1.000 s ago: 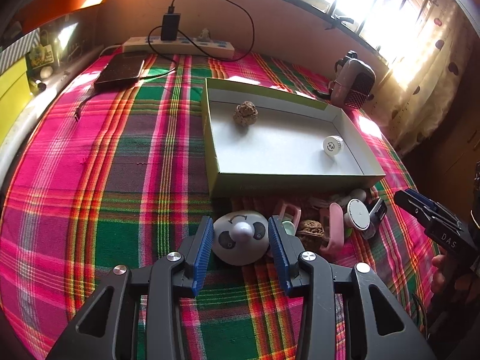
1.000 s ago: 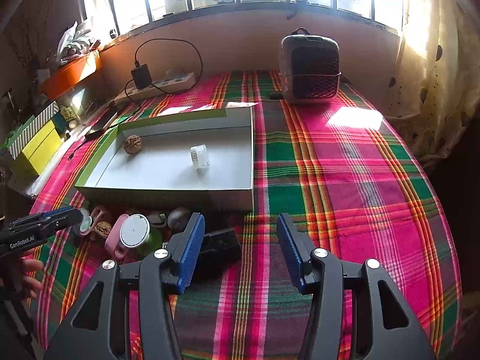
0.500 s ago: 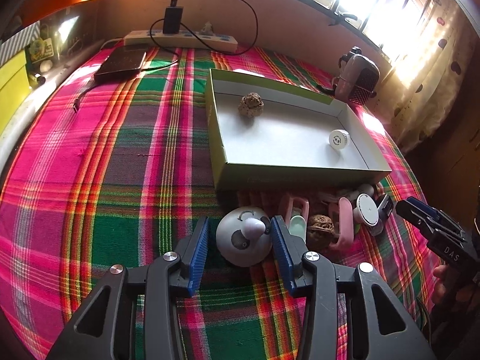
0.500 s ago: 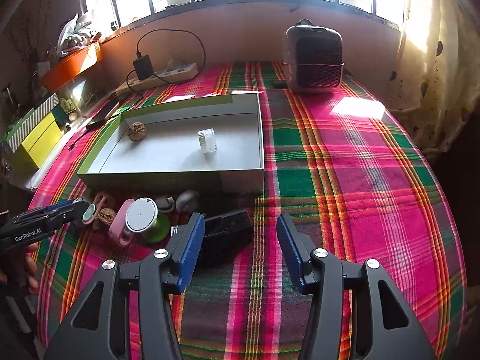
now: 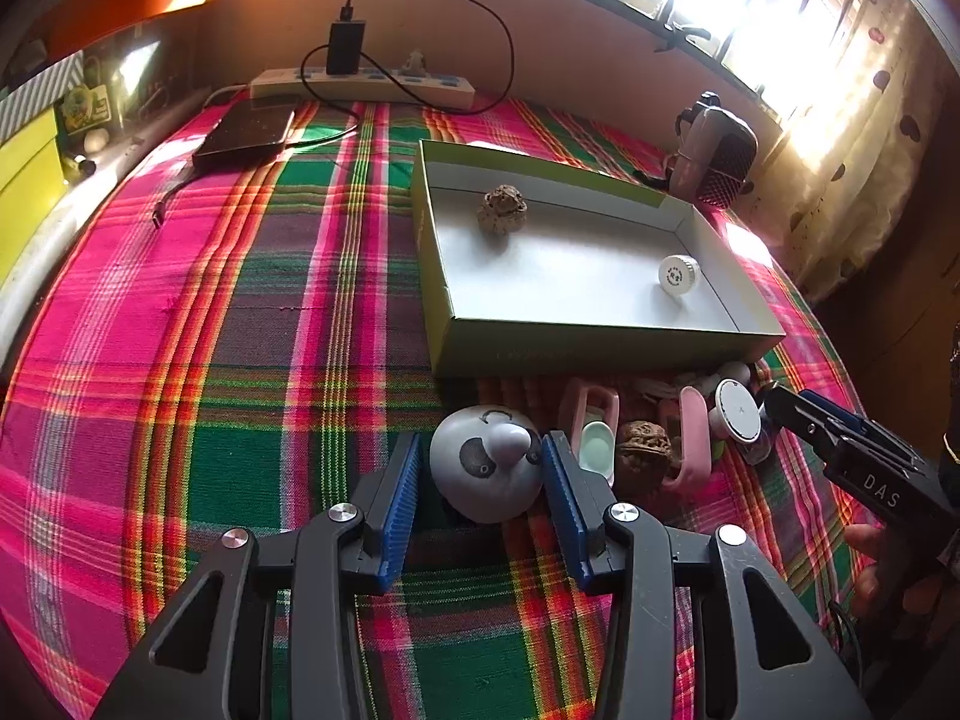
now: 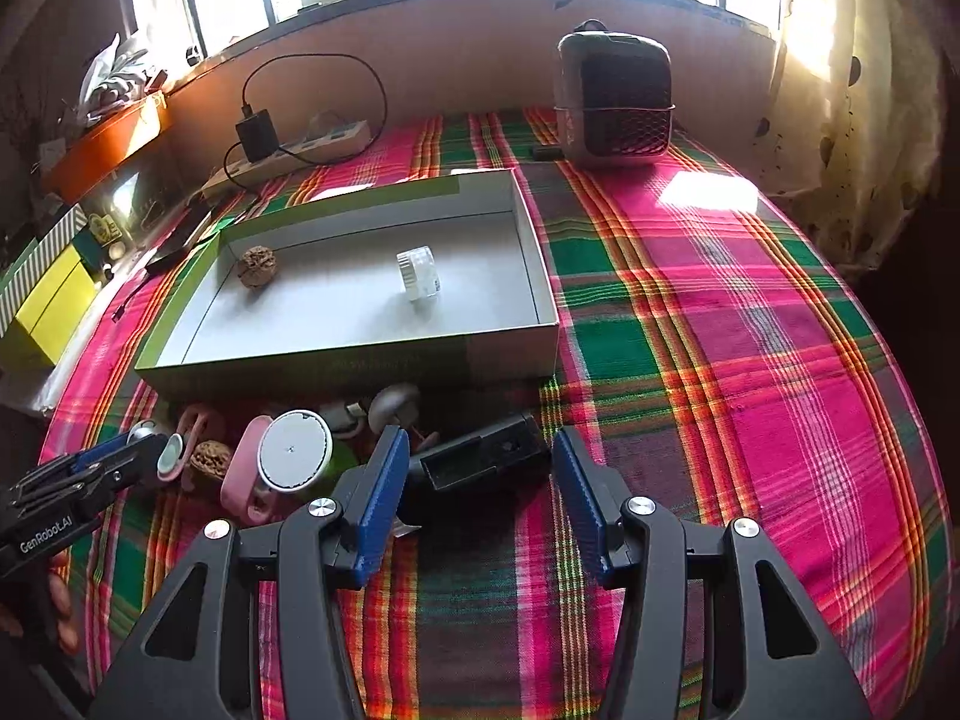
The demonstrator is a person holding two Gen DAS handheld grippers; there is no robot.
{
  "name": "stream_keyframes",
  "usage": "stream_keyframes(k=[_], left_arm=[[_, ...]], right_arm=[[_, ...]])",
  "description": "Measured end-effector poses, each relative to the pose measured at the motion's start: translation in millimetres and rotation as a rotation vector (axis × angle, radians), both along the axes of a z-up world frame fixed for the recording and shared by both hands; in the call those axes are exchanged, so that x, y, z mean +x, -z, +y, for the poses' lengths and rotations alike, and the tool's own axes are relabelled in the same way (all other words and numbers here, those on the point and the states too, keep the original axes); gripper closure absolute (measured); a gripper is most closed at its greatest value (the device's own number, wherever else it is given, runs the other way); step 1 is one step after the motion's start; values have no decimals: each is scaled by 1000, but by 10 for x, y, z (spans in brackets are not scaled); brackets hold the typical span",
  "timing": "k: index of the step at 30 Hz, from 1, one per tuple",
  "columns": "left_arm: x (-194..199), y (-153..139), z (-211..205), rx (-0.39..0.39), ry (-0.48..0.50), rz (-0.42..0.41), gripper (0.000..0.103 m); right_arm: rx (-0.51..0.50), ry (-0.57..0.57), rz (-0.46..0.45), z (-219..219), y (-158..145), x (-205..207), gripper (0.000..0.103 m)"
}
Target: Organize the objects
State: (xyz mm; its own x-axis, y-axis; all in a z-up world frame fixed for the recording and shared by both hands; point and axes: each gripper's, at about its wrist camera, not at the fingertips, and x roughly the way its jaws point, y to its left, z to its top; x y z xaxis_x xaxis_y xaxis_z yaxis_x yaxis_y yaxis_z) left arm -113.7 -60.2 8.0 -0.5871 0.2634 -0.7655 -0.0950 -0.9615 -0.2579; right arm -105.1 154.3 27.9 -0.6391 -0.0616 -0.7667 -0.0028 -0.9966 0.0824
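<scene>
I am holding my left gripper (image 5: 480, 468) over the plaid cloth (image 5: 240, 312) with its jaws standing wide around the grey panda toy (image 5: 486, 465); the right pad looks to be just touching it, the left pad is clear. My right gripper (image 6: 480, 474) is hanging open around the black box (image 6: 480, 456), pads not pressing. Both things are lying in the pile just in front of the green tray (image 5: 600, 348), which is holding a walnut (image 5: 503, 210) and a white cap (image 5: 678, 273).
</scene>
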Motion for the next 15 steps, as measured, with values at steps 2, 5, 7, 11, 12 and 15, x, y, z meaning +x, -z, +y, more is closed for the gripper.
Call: stream_keyframes(k=[2,5,7,11,12,15], left_arm=[[5,1,3,-3,2,4,63],[7,3,4,-3,2,4,63],[7,3,3,-3,3,4,63],[10,2,4,-4,7,5,63],[12,-1,6,-3,7,5,63],[12,-2,6,-2,8,5,63]], right_arm=[[11,10,-4,-38,12,-8,52],[33,25,2,-78,14,-11,52],[35,37,-5,-86,10,-15,51],[34,18,-10,-121,8,11,51],[36,13,-14,-132,6,16,51],[46,9,-25,-136,-3,48,51]])
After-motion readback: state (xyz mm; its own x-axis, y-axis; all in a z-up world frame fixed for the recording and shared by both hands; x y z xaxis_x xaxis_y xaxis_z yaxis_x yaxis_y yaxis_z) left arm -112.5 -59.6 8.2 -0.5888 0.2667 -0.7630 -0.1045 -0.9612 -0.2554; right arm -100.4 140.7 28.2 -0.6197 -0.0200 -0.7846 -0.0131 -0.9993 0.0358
